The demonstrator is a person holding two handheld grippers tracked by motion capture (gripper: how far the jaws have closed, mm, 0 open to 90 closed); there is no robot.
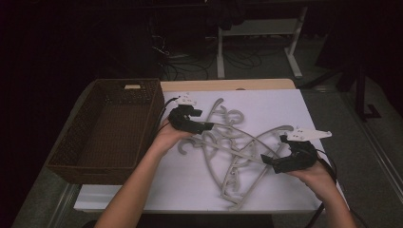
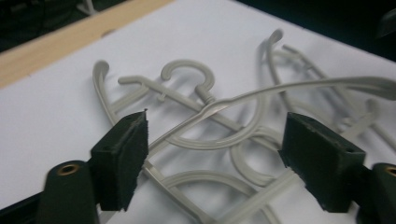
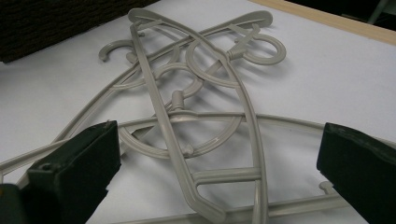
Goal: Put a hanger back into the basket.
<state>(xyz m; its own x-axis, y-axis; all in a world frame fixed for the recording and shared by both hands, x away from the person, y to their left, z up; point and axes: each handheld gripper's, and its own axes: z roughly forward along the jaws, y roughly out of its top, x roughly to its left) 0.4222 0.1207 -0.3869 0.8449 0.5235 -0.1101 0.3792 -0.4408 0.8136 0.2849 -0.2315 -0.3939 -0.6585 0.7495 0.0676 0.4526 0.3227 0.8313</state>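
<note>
Left gripper (image 1: 209,126) spread, at left edge of hanger pile (image 1: 233,152); right gripper (image 1: 266,160) spread, at pile's right; wicker basket (image 1: 71,152) left of pile.

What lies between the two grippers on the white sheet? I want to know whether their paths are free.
Not free: a tangled pile of grey hangers spans the stretch between the left gripper and the right gripper, as the high view shows.
</note>
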